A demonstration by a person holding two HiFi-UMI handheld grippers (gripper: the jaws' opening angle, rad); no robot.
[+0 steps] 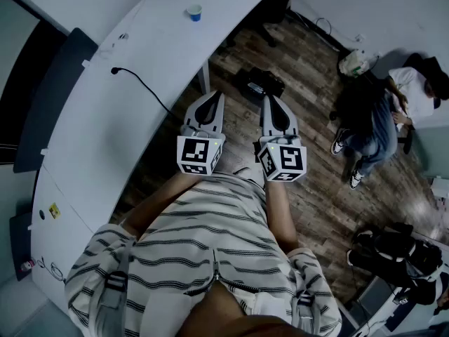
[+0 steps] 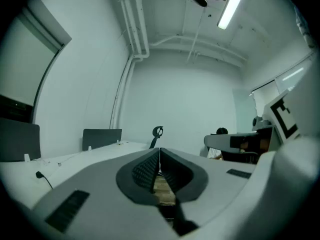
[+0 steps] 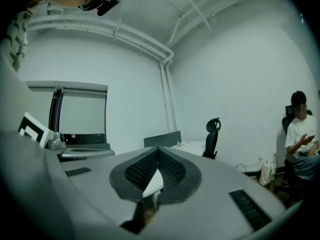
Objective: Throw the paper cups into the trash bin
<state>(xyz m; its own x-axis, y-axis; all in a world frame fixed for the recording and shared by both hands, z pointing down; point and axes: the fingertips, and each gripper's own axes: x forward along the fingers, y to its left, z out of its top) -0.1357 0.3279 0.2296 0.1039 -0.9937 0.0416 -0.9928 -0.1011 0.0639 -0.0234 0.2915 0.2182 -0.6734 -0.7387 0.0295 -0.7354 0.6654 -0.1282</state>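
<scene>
A single paper cup, small and round, pale at the rim and blue round its body, stands upright near the far end of a long, curved white table, well apart from both grippers; whether anything is in it cannot be told from this height. A person in a striped shirt stands beside the table's inner edge and holds the left gripper and the right gripper level and side by side over a dark wood-plank floor. Each gripper's own view shows its two black, ribbed pads brought together at the tips, with only an oval gap behind them and nothing clamped between. The gripper bodies are smooth grey-white plastic, each capped with a cube of black-and-white square markers. A thin black cable snakes across the matte tabletop, which is edged on its outer side by dark, flat divider panels. A squat black bag lies on the floor just ahead of the grippers, its contents unseen. A second person sits farther off to the right, near a white plastic bag by the wall. A black office chair stands at the table's far end.
</scene>
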